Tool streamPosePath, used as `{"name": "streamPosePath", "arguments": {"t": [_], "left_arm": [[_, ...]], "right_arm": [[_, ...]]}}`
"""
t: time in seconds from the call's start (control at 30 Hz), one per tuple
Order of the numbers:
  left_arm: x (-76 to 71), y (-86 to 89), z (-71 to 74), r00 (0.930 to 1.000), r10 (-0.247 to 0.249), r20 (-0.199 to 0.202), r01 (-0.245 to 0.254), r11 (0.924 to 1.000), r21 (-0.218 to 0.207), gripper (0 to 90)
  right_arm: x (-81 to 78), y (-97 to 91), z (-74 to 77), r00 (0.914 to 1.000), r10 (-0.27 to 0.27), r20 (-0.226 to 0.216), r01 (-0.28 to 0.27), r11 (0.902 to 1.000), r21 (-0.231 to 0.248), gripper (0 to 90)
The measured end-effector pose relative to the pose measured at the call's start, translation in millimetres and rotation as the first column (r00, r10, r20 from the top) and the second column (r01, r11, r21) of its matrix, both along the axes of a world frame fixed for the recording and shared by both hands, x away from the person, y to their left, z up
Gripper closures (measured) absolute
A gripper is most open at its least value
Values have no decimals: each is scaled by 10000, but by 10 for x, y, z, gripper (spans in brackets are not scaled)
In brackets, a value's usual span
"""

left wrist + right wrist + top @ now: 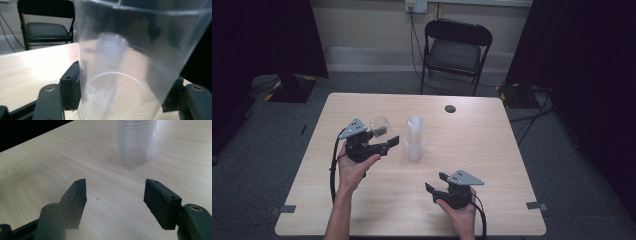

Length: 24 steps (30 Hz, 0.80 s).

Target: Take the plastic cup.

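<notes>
Left claw gripped clear cup, separated from cup stack mid-worktop; placement remained. Right claw gaped wide, empty, near.

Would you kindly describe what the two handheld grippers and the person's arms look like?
Both the left gripper and right gripper are black, each with two jaws tipped by flat rectangular black pads, brass-coloured pivot rivets and a grey three-cornered top plate. A black cable trails from each. The forearms are bare, no sleeves visible.
</notes>
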State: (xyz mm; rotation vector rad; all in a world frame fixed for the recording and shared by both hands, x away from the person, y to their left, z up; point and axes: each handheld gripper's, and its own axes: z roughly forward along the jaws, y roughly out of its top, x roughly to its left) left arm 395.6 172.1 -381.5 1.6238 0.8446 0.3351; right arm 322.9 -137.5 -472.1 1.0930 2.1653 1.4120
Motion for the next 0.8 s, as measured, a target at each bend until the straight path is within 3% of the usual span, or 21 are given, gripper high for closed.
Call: {"name": "streamPosePath", "arguments": {"t": [0.13, 0.2, 0.37, 0.53, 0.8], "left_arm": [[-72, -11, -71, 9994, 40, -341, -41, 10000, -12, 329], [-164, -22, -133, 9991, 8, -421, -19, 9997, -264, 331], [-361, -93, -272, 9979, 3, -650, -8, 10000, -85, 334], [-440, -110, -363, 9950, -73, -1000, 22, 9987, -504, 335], [-524, -121, -505, 9879, -61, -1551, -49, 9975, -701, 335]], "right_arm": [[-14, 35, 12, 9996, 294, 59, -293, 9996, -24, 378], [-20, 62, 15, 9991, 409, 106, -409, 9992, 1, 377], [-40, 203, 2, 9963, 824, 229, -823, 9966, -61, 383], [-57, 278, 8, 9937, 1051, 400, -1054, 9944, 48, 403], [-82, 349, 18, 9865, 1405, 845, -1429, 9895, 229, 452]]}}
